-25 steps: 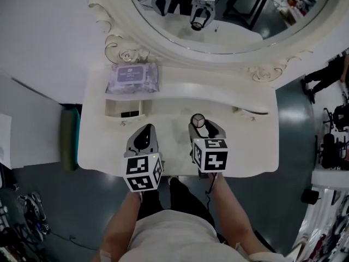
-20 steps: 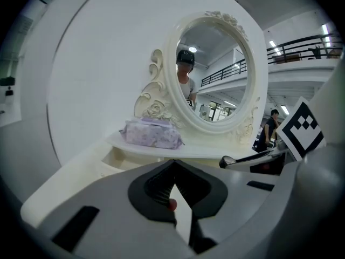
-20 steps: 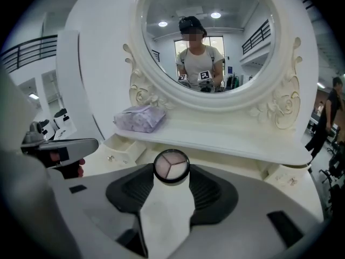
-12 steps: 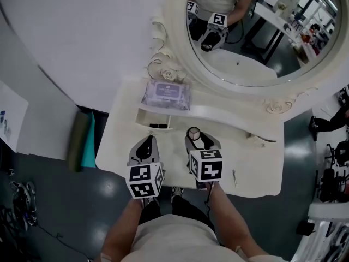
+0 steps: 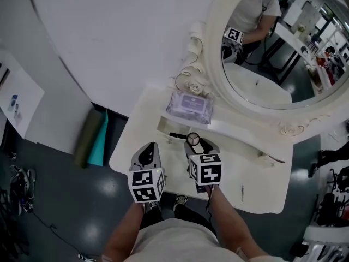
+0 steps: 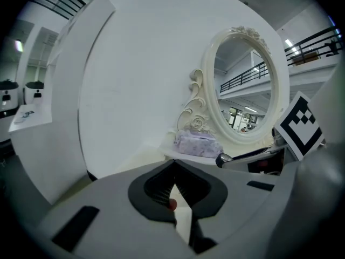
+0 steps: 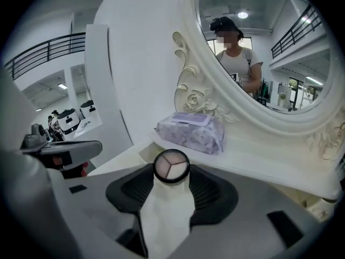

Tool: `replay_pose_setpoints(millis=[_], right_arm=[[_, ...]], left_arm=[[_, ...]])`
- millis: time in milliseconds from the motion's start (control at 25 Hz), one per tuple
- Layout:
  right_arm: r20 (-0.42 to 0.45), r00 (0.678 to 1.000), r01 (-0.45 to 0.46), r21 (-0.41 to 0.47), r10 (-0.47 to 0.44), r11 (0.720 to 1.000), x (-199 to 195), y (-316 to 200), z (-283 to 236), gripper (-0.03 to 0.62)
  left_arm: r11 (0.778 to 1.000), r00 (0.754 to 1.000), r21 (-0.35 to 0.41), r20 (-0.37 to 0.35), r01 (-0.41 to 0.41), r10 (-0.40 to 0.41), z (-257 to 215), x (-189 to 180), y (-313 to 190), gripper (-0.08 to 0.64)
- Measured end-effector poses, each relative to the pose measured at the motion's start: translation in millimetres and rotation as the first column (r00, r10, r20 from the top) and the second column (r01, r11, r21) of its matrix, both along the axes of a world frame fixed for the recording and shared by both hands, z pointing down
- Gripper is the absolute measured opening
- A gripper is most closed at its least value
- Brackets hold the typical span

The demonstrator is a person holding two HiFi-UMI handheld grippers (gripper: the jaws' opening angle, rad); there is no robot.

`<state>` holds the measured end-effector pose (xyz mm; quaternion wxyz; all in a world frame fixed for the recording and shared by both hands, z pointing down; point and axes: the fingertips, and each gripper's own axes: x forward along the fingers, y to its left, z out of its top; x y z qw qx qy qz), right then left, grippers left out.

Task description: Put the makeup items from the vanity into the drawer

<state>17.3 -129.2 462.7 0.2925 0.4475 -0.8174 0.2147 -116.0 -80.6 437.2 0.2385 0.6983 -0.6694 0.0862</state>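
Observation:
A round compact (image 5: 193, 139) with three pale shades (image 7: 171, 166) is clamped between the jaws of my right gripper (image 5: 197, 144), over the white vanity top (image 5: 143, 125). Just beyond it, below the raised shelf, is an open drawer (image 5: 173, 131) with a dark item inside. My left gripper (image 5: 147, 146) hovers beside the right one, near the table's front left. Its jaws (image 6: 173, 169) meet at the tips with nothing held. A purple wipes pack (image 5: 189, 106) lies on the shelf, also seen from both grippers (image 7: 191, 131) (image 6: 197, 143).
An ornate oval mirror (image 5: 272, 48) stands behind the shelf and reflects the person and the grippers. A thin small item (image 5: 242, 191) lies on the table's right front. A green and teal roll (image 5: 92, 138) leans on the floor at the left, against a white wall (image 5: 109, 37).
The head view has swung, so the vanity now sits diagonally. Both grippers have shifted left along the table, and the compact is now close to the open drawer.

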Motion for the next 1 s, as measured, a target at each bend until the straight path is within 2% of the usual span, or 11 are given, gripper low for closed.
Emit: replay_pose_setpoints(millis=[480,1000], right_arm=[[-0.004,0.995,0.103,-0.042,-0.103,0.994,-51.9,-16.5,15.5,0.215],[-0.033,0.983,0.176,-0.102,-0.181,0.979,-86.5,-32.7,39.7,0.215]], left_arm=[[0.995,0.995,-0.040,-0.021,0.095,-0.096,16.6,-43.7,0.5,0.009],[0.981,0.982,-0.090,-0.069,0.170,-0.177,41.9,-72.8,-7.4,0.011]])
